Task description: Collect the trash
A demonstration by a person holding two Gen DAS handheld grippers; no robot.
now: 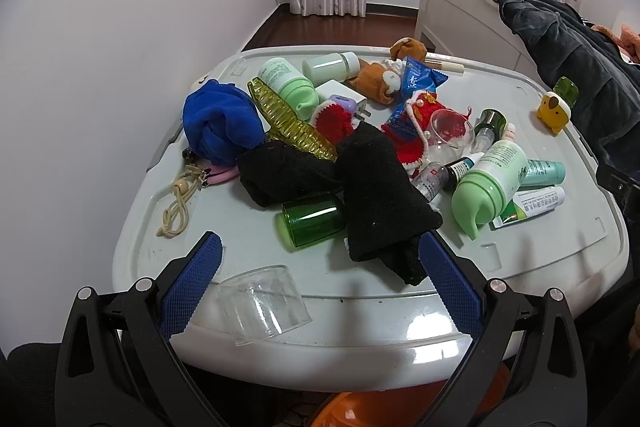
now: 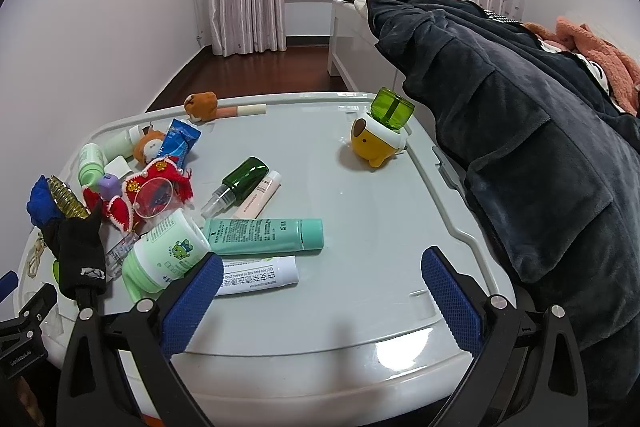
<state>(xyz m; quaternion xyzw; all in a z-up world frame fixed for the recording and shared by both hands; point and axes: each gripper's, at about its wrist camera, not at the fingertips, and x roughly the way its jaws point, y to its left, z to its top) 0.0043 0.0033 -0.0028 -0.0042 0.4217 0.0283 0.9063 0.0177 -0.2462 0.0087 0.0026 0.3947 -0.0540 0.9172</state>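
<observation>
L gripper [image 1: 320, 279]: jaws wide apart, nothing btwn the pads, low over the near edge of the table [image 1: 400, 331].
Clear cup [image 1: 262, 303]: on its side at the table's near edge, inside the L jaw gap, just beside the left pad, not touching it as far as I can tell.
Black sock [image 1: 384, 207]: its near end lies close to the L right pad; contact can't be told.
Green cup [image 1: 312, 219]: on its side, just past the clear cup, tucked against the sock.
R gripper [image 2: 322, 291]: jaws spread, empty; bare tabletop btwn the pads.
White tube [image 2: 260, 275]: flat, its near end right at the R left pad.
Teal tube [image 2: 266, 235]: flat, just beyond the white tube.
Green bottle [image 2: 168, 255]: on its side, left of the R left pad.
Blue wrapper [image 2: 180, 141]: far left, mid-pile, well away from both grippers.
Yellow toy [image 2: 378, 143]: far right of table, alone.
</observation>
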